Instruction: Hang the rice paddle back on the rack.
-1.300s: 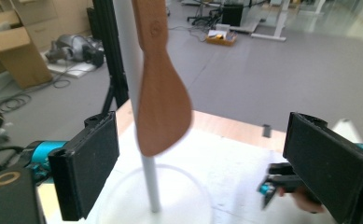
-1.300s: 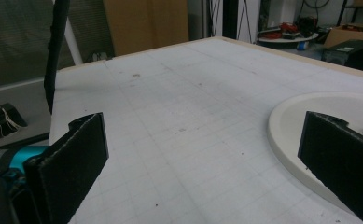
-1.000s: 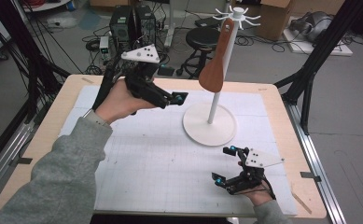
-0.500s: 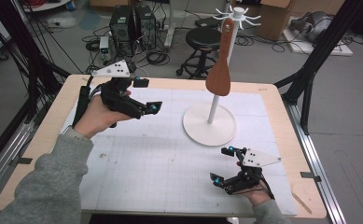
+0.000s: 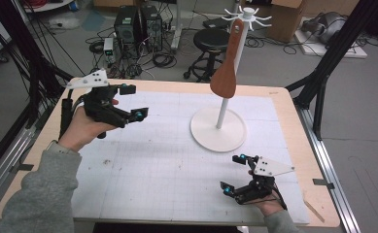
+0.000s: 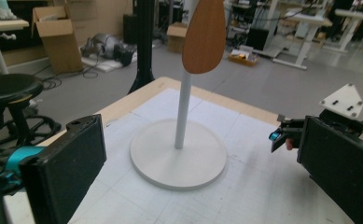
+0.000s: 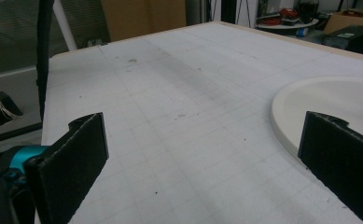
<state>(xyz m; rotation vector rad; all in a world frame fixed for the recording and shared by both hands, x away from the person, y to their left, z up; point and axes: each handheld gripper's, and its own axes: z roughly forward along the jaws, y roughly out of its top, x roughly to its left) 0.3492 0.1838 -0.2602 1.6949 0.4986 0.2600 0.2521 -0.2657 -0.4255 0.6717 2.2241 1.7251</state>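
We find the left gripper [image 5: 130,102] and right gripper [image 5: 234,173] wide open, empty, flanking the white round-based rack [image 5: 219,130] bearing a brown wooden spatula [image 5: 225,77].

Robotics lab or workshop, grid-marked white worktop [image 5: 167,165] inside a black metal frame [image 5: 339,46], computer towers [image 5: 137,24] amid tangled floor cables [image 5: 162,58], black stool [image 5: 212,41], cardboard boxes [image 6: 58,35], height-adjustable desks [image 6: 310,28] on grey concrete floor
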